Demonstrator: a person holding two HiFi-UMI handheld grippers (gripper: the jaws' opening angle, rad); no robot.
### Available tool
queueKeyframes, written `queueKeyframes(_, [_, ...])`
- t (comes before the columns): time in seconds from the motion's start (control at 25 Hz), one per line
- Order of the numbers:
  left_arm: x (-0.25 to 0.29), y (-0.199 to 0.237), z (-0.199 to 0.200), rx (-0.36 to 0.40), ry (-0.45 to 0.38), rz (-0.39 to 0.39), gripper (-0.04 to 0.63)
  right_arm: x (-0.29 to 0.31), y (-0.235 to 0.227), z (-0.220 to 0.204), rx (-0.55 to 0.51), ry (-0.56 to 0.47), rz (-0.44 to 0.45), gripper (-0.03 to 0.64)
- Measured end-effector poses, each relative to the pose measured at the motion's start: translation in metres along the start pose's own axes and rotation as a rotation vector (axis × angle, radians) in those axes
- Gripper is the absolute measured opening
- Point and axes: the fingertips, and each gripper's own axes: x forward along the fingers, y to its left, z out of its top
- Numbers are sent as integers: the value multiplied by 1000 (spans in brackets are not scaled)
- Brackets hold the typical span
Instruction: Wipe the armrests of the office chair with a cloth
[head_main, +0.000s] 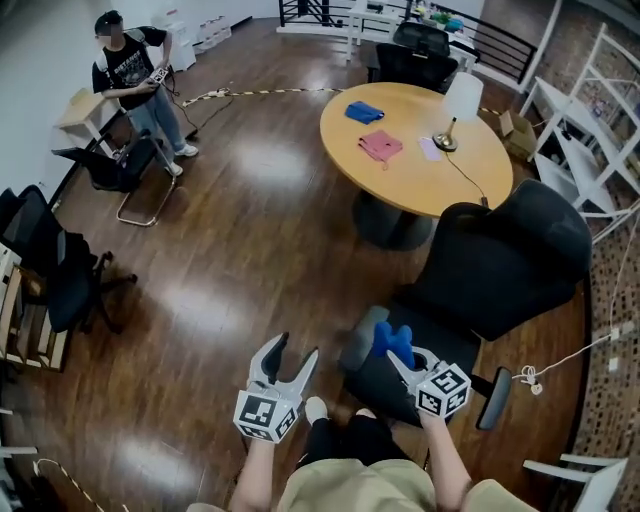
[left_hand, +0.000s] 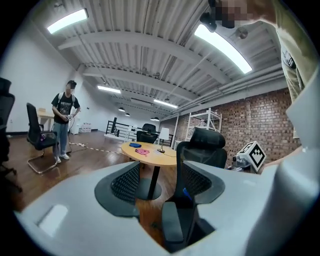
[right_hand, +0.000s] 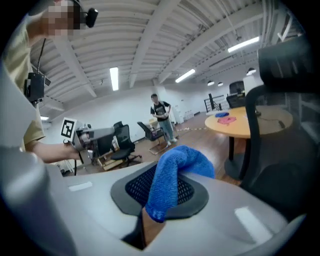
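Your right gripper (head_main: 398, 360) pinches a bunched, nubby blue cloth (head_main: 393, 338) over the black office chair (head_main: 500, 265), just beside its rounded padded armrest (head_main: 356, 345). Your left gripper (head_main: 296, 346) gapes empty above the glossy wood floor (head_main: 220, 290).

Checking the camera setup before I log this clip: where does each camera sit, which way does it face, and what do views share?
Head view: on the person's head, steeply down on the office chair; both forearms, left gripper, right gripper show.
Left gripper view: on the left gripper, along open jaws toward office chair and round table; shirt shows.
Right gripper view: on the right gripper, past its gripped blue cloth toward the left gripper; left forearm shows.
Shared: round table in all three.
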Motion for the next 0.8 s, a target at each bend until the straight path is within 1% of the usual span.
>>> queueKeyframes(0.08, [7, 8, -14, -36, 16, -2, 244, 27, -3, -37, 16, 121, 62, 20])
queueKeyframes(0.16, [14, 14, -26, -57, 36, -4, 244, 63, 9, -77, 20, 247, 183, 20])
queueKeyframes(0.24, [24, 17, -38, -59, 57, -5, 244, 98, 27, -120, -18, 381, 320, 20])
queueKeyframes(0.28, [29, 17, -43, -57, 65, -5, 244, 112, 35, -141, -58, 448, 385, 20])
queueKeyframes(0.36, [40, 18, -53, -55, 76, -2, 244, 133, 46, -183, -171, 585, 500, 20])
queueKeyframes(0.44, [47, 23, -62, -48, 82, 7, 244, 143, 45, -219, -303, 707, 583, 20])
queueKeyframes(0.48, [50, 26, -67, -46, 86, 14, 244, 146, 39, -231, -353, 743, 609, 19])
queueKeyframes(0.52, [53, 31, -73, -44, 92, 20, 244, 149, 32, -236, -374, 750, 624, 25])
queueKeyframes(0.6, [60, 41, -82, -40, 107, 23, 244, 158, 15, -229, -325, 706, 613, 27])
queueKeyframes(0.68, [66, 54, -88, -54, 116, 16, 244, 162, 1, -220, -283, 680, 591, 28])
queueKeyframes(0.8, [72, 72, -94, -94, 114, -3, 244, 166, -18, -212, -309, 675, 575, 27])
